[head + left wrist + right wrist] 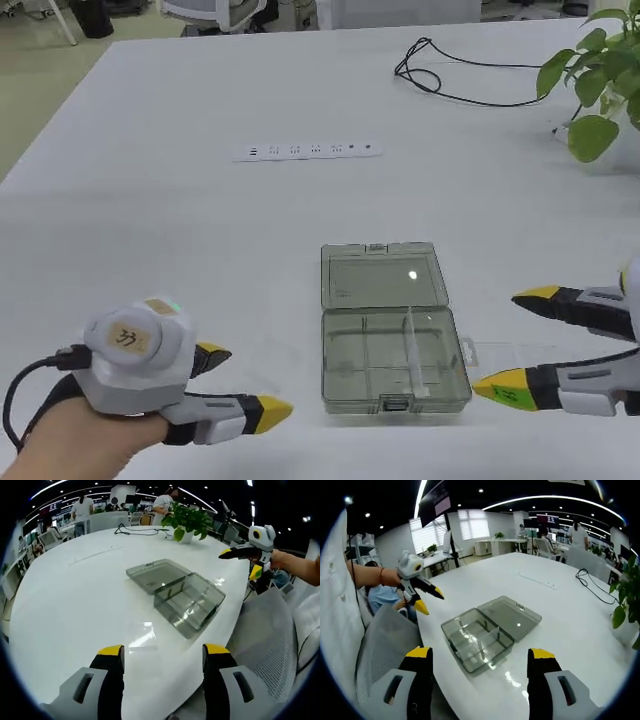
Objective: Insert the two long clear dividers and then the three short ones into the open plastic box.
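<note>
Nearest the lens, at seven o'clock: left gripper [245, 381], jaws spread, nothing held. Just ahead of its tips, loose clear dividers [142, 636] flat on the white table [150, 250]. At centre, open plastic box [327, 360], lid [382, 275] laid back toward twelve o'clock, one clear divider [412, 350] running twelve to six inside; hard to tell whether fully seated. Fainter clear pieces [505, 352] just beside the box at three o'clock. At four o'clock, right gripper [516, 340], likewise released and empty. Advisable next: pinch a long divider by its upper edge, hold upright, line both ends with the wall slots, press down evenly, steady the box with the other claw.
</note>
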A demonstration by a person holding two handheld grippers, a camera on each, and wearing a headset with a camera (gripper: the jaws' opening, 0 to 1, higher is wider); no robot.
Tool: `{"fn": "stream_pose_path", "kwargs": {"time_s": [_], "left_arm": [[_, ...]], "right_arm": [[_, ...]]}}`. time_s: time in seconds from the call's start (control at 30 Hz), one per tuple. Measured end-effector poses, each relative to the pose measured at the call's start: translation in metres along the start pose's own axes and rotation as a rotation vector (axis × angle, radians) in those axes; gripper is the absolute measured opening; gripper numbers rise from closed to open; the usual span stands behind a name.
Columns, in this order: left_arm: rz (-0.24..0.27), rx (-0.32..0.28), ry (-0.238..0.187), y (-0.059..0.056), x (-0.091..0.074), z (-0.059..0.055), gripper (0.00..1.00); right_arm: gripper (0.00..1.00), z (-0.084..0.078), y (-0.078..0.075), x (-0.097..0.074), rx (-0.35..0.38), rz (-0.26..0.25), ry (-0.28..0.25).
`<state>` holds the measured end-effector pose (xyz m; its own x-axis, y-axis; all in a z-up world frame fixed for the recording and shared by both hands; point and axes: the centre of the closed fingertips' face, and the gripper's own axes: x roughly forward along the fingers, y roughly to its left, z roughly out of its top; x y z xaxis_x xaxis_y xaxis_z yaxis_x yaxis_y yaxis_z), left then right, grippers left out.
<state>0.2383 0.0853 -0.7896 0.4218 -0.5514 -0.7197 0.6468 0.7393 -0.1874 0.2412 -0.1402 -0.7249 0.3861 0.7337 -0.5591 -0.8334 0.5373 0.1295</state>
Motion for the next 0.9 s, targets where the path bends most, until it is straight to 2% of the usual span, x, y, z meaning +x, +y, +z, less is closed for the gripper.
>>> {"fn": "stream_pose_path", "kwargs": {"time_s": [0.03,0.13,0.23,0.43,0.5,0.57,0.9], "left_arm": [[0.014,-0.010,0.025,0.002,0.001,-0.004,0.61],[0.030,-0.007,0.045,0.004,0.005,-0.006,0.55],[0.054,-0.007,0.082,0.007,0.009,-0.013,0.53],[0.089,0.009,0.171,0.015,0.018,-0.028,0.48],[0.105,0.004,0.173,0.018,0.021,-0.027,0.47],[0.112,-0.008,0.196,0.020,0.025,-0.029,0.46],[0.144,0.032,0.293,0.028,0.036,-0.041,0.44]], "right_arm": [[0.78,-0.001,-0.001,-0.002,-0.005,0.000,-0.001],[0.78,-0.005,-0.003,-0.007,-0.034,-0.004,-0.019],[0.79,-0.009,-0.005,-0.010,-0.041,-0.001,-0.038],[0.80,-0.023,-0.005,-0.015,-0.058,-0.001,-0.035],[0.80,-0.025,-0.005,-0.017,-0.055,-0.003,-0.047],[0.80,-0.026,-0.004,-0.018,-0.053,-0.003,-0.053],[0.79,-0.033,-0.006,-0.024,-0.039,-0.018,-0.072]]}}
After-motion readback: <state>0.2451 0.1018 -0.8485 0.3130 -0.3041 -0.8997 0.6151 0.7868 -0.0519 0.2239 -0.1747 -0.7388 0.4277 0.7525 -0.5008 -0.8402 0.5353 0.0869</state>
